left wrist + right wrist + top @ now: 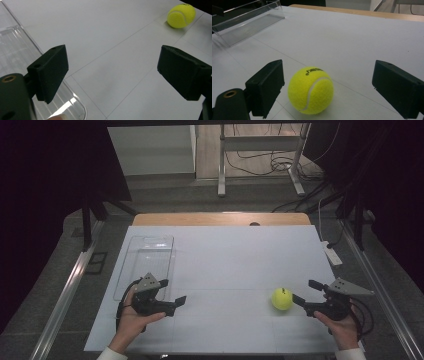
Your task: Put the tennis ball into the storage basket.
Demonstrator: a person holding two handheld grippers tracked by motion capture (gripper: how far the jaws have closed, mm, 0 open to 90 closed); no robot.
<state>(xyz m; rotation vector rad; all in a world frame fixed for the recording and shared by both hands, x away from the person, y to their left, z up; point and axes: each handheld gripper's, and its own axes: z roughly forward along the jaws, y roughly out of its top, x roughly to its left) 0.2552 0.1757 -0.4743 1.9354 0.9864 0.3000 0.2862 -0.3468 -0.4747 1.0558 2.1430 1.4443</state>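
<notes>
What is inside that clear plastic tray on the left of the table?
Nothing that I can see: through the clear tray only the white table cover shows. The left gripper covers part of the tray's near corner, so that bit stays unchecked.

Dim room, dark edges; table (225, 260) evenly lit from above, soft shadows, slight blur.

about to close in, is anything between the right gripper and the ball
Nothing visible. The ball sits on the bare white table just ahead of the open right gripper, between its jaws' lines and touching neither.
</notes>
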